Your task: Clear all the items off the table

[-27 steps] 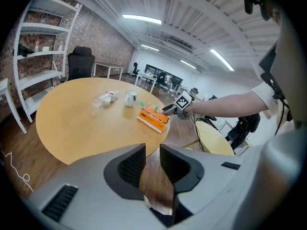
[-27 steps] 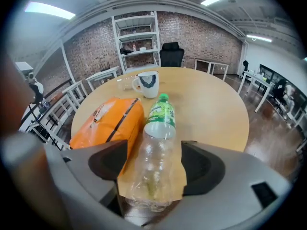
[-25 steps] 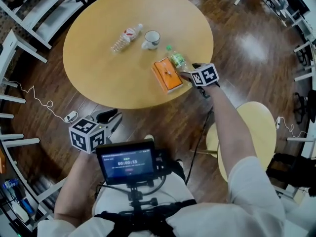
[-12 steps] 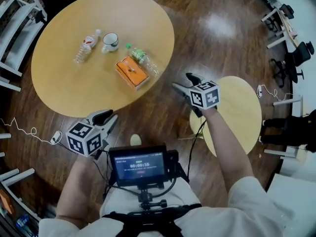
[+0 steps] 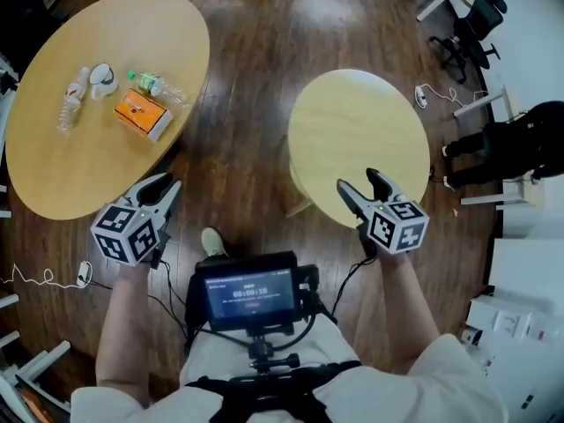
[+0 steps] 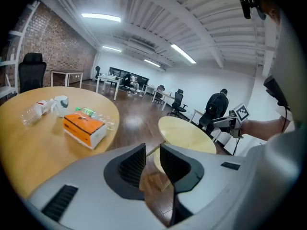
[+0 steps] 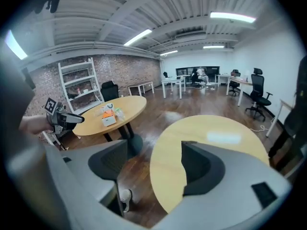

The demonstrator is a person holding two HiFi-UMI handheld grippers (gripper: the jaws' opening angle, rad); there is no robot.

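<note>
On the large round table [image 5: 62,179] lie a clear bottle [image 5: 72,100], a white mug [image 5: 103,77], a green-capped bottle [image 5: 154,86] and an orange box [image 5: 141,115]. The left gripper view shows the box [image 6: 84,128] and the mug [image 6: 60,102] too. My left gripper [image 5: 163,189] hovers off that table's near edge, its jaws a narrow gap apart and empty. My right gripper [image 5: 357,186] hangs over the near rim of the small round table [image 5: 352,122], open wide with nothing between its jaws [image 7: 153,162].
Dark wood floor runs between the two tables. A person in dark clothes [image 5: 520,139] and office chairs [image 5: 471,20] are at the right. White shelving [image 7: 79,87] stands behind the large table. A cable [image 5: 44,276] trails on the floor at the left.
My right gripper left the green-capped bottle and orange box, empty, and swung right to the small table. My head turned right, so the large table slid to the left.
</note>
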